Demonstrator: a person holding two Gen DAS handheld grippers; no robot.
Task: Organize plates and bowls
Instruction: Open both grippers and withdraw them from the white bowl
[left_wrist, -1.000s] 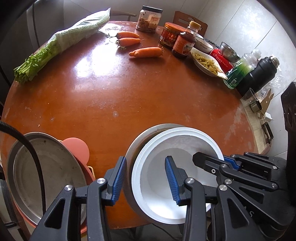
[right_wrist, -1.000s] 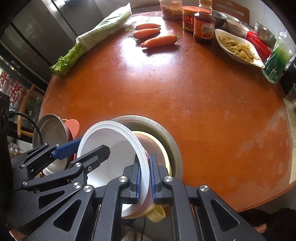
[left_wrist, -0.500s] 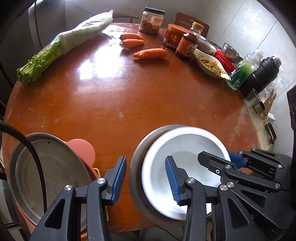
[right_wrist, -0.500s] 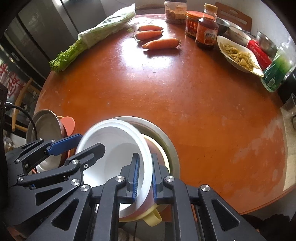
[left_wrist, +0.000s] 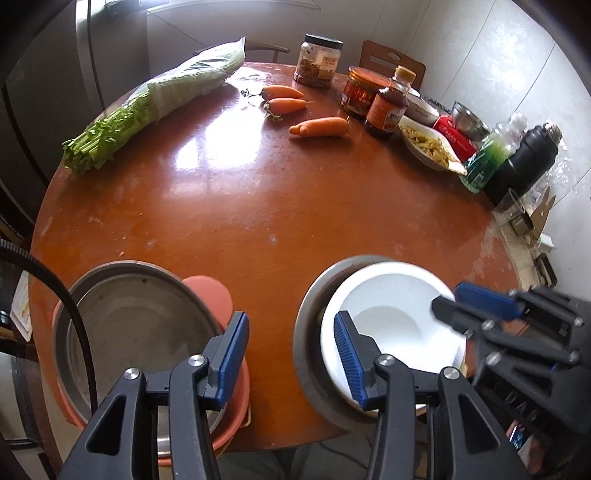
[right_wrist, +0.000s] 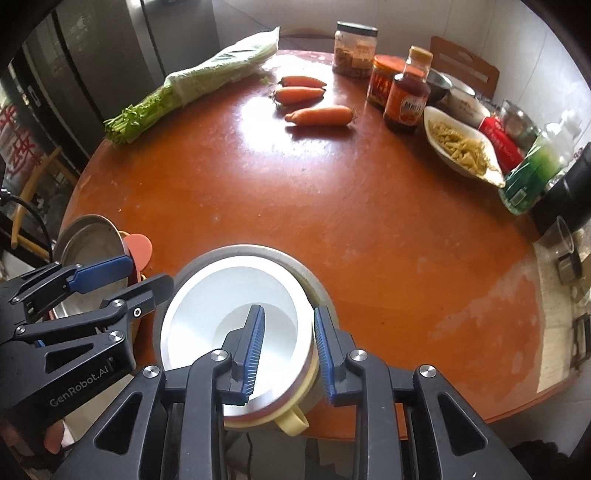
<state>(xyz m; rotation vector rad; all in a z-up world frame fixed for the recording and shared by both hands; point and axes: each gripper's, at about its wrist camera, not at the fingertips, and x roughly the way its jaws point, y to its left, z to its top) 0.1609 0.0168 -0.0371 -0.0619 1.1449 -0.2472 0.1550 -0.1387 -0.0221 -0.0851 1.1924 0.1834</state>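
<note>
A white bowl (right_wrist: 207, 306) lies on top of a stack: a pale yellow handled bowl (right_wrist: 291, 422) inside a steel dish (right_wrist: 310, 273) at the table's near edge. The stack also shows in the left wrist view, white bowl (left_wrist: 391, 314) in steel dish (left_wrist: 306, 332). My right gripper (right_wrist: 288, 350) is open, its jaws astride the white bowl's right rim. My left gripper (left_wrist: 291, 358) is open and empty, between that stack and a steel pan (left_wrist: 125, 328) sitting in an orange-pink bowl (left_wrist: 236, 410) at the left.
On the round brown table (left_wrist: 258, 192) lie bagged celery (left_wrist: 166, 96), three carrots (left_wrist: 317, 127), jars (left_wrist: 319, 61), a sauce bottle (left_wrist: 386, 107), a dish of food (left_wrist: 430, 147), a green bottle (left_wrist: 487, 158) and a black flask (left_wrist: 521, 166) along the far and right edge.
My right gripper has let go of the white bowl, which now lies flat on the stack instead of tilted. Both grippers drew back a little.
</note>
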